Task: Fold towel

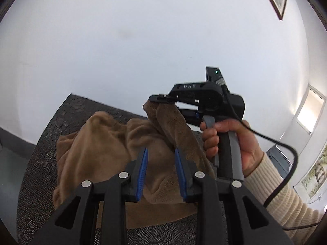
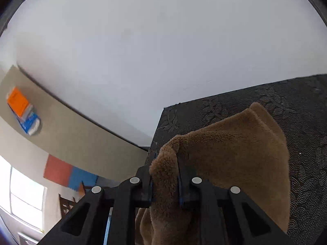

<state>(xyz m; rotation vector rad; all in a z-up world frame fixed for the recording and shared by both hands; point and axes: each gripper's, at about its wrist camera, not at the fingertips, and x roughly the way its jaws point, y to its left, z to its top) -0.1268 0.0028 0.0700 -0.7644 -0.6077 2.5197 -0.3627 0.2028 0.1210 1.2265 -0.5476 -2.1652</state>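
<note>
1. Towel [image 1: 106, 147]: brown, fluffy, bunched in a heap on the dark patterned mat [image 1: 51, 134], white wall behind.
2. L gripper [image 1: 160, 153]: my L tongs are apart, blue pads showing, nothing between them. Towel heap sits right under/ahead of the tips; can't tell if the pads touch the fabric.
3. R gripper [image 1: 157, 99] in L cam: up and to the R of my L tongs, tips closed on a towel corner, which is lifted off the heap. Fabric hangs from the tips down to the pile, passing just R of the L gripper's R finger.
4. R hand [image 1: 231, 143] wraps the R gripper's grip, cream ribbed sleeve [image 1: 282, 196] behind it, black cable [image 1: 286, 163] looping off the unit.
5. R cam: R gripper [image 2: 164, 163] clamped on a thick fold of towel [image 2: 235, 153]. Fabric bulges over the L finger, drapes down below the jaws and spreads R over the mat [image 2: 306, 112].
6. Mat edge falls L of the R tongs; beyond it, beige floor w/ an orange-and-blue packet [image 2: 22, 110] well apart from the work area.
</note>
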